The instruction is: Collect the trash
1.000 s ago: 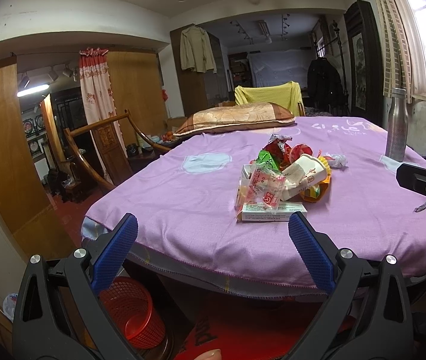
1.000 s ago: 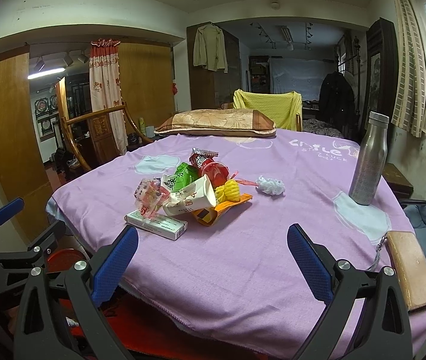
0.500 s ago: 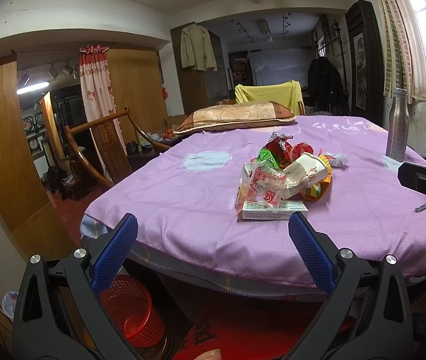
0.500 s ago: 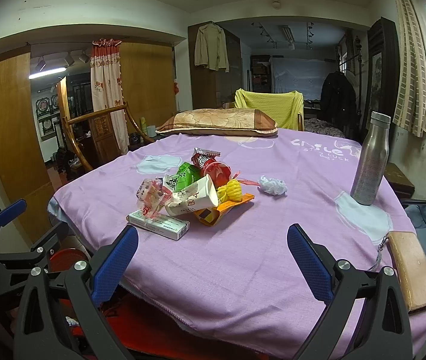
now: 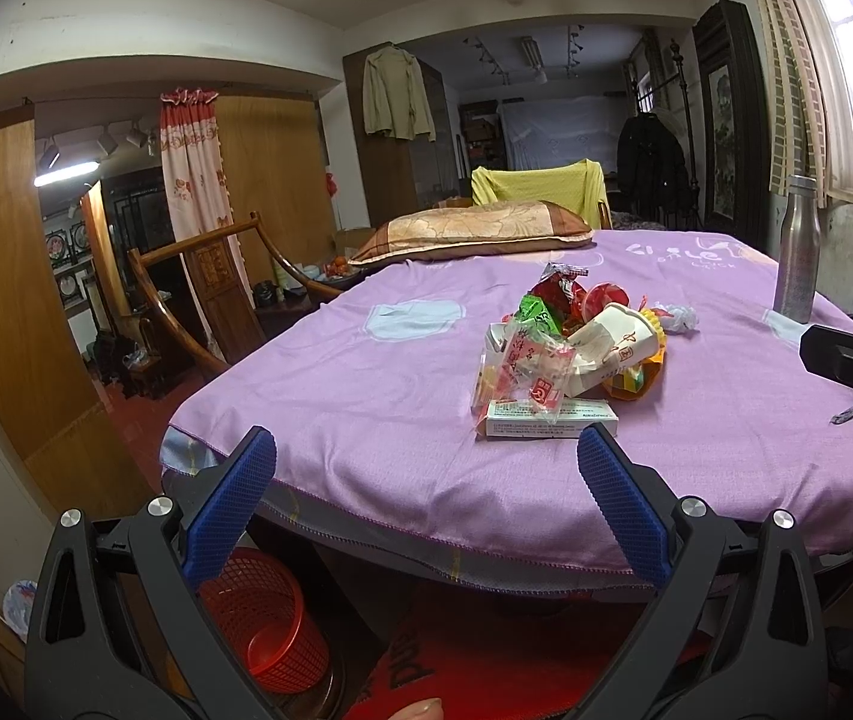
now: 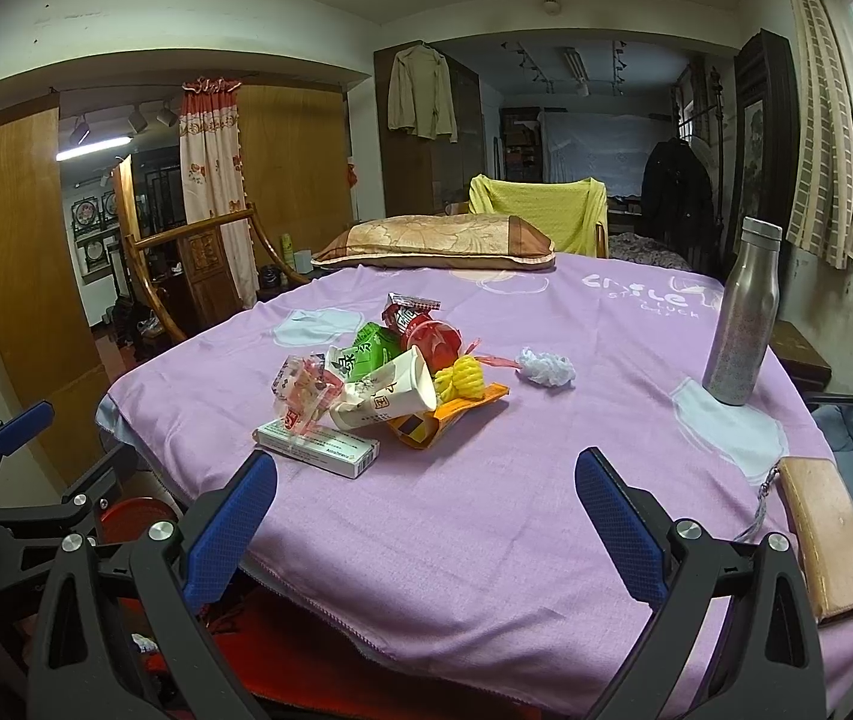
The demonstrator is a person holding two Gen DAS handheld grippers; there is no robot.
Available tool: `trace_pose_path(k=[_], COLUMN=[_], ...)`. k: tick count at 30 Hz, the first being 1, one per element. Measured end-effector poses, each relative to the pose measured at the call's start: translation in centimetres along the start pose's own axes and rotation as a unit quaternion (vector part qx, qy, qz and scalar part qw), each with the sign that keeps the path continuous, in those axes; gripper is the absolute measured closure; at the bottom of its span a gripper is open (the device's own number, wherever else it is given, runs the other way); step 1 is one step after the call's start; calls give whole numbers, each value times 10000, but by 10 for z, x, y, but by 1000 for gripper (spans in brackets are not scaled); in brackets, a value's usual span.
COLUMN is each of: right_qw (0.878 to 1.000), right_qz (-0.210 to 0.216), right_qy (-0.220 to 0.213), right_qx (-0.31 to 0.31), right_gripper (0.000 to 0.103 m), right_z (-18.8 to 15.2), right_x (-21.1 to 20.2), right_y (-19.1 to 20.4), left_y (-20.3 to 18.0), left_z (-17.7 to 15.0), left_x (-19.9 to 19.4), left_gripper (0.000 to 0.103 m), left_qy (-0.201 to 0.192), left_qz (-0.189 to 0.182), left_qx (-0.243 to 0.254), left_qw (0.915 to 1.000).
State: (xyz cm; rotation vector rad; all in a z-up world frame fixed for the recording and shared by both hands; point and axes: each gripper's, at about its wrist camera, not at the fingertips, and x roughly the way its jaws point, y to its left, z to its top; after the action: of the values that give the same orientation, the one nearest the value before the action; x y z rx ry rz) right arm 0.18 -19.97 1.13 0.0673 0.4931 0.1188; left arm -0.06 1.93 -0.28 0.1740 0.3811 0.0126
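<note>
fingers: both pairs spread, empty | target: trash pile (image 6: 390,384) on bench (image 6: 486,510) | risk: loose wrappers scattering, crumpled cup (image 6: 387,399) rolling if nudged

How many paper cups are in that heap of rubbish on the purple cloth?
1. A crumpled white paper cup lies on its side mid-heap, between the clear candy wrapper and the yellow wrapper. Others may be hidden underneath.

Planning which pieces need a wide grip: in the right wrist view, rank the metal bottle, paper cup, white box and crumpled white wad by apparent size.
1. metal bottle
2. paper cup and white box: look alike in size; the box lies nearer, so unsure
3. crumpled white wad
</note>
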Motion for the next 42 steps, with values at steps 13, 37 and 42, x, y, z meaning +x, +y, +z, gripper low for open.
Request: trace_pose_path(k=[13,37,42], right_qw=[9999,9918,9892], right_qz=[22,-58,25], right_qy=[93,748,861], right_qx=[70,1031,1189], right_gripper=[6,5,5], right_z=[-5,-15,-16], right_x=[5,69,88], right_y=[-1,-70,-80], left_y=[0,22,-3], left_z=[-10,-15,10], left_x=[2,116,149], left_gripper=[6,6,6], left_qy=[89,1645,1682], left_qz=[-20,-1667,-2064], left_qx=[-20,-828,-652], left_qw=[10000,9687,9617])
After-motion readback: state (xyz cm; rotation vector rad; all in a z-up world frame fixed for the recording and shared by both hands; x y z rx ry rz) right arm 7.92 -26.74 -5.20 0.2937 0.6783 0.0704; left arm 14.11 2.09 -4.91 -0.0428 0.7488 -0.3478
